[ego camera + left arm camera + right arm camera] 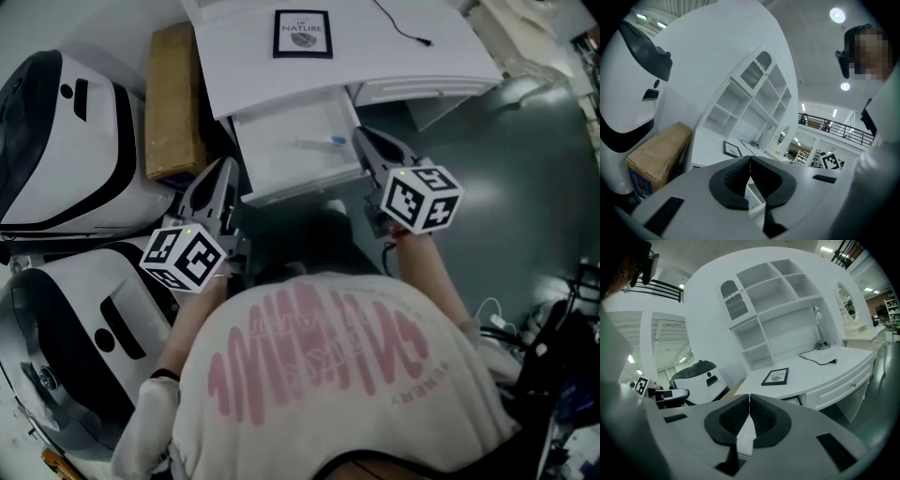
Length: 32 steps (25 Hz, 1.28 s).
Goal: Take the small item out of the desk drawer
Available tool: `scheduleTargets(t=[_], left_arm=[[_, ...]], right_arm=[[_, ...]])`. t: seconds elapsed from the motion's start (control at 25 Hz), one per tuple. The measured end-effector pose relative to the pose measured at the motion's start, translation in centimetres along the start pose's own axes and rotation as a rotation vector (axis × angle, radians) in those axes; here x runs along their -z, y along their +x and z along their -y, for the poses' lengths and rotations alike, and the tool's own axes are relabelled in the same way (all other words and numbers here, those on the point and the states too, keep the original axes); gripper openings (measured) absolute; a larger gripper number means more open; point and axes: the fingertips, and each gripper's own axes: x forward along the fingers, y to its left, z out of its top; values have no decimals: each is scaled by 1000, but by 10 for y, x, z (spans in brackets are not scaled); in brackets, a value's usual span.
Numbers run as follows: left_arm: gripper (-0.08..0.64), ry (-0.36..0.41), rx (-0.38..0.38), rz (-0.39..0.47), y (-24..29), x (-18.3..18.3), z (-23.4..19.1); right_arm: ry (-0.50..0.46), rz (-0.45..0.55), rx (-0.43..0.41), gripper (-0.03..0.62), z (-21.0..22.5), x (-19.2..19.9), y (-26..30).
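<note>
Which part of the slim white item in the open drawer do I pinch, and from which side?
Pinch the slim white item at mid-length, from above, jaws across its narrow width: it lies flat on the drawer floor, running left-right.

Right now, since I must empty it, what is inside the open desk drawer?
One slim white item with a blue end lies on the drawer floor. The rear is hidden under the desk top, and the right hand-held gripper covers part of its right side.
</note>
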Motion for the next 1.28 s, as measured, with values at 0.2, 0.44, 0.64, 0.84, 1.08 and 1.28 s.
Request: scheduleTargets(t=[0.2, 0.44, 0.64, 0.84, 1.08, 1.28], left_arm=[[29, -13, -57, -8, 35, 1, -15], [29, -73, -201, -10, 63, 20, -42], [29, -136, -326, -9, 75, 43, -63], [29, -203, -430, -17, 70, 65, -72], [29, -245, -526, -23, 55, 82, -80], [29, -278, -601, -19, 47, 96, -87]], right_arm=[[-29, -67, -89, 18, 18, -10, 53], [-144, -242, -263, 18, 28, 8, 111], [-284, -413, -400, 18, 38, 44, 148], [-455, -599, -504, 20, 49, 97, 167], [-632, -752, -594, 83, 53, 154, 180], [-633, -834, -621, 176, 64, 181, 197]])
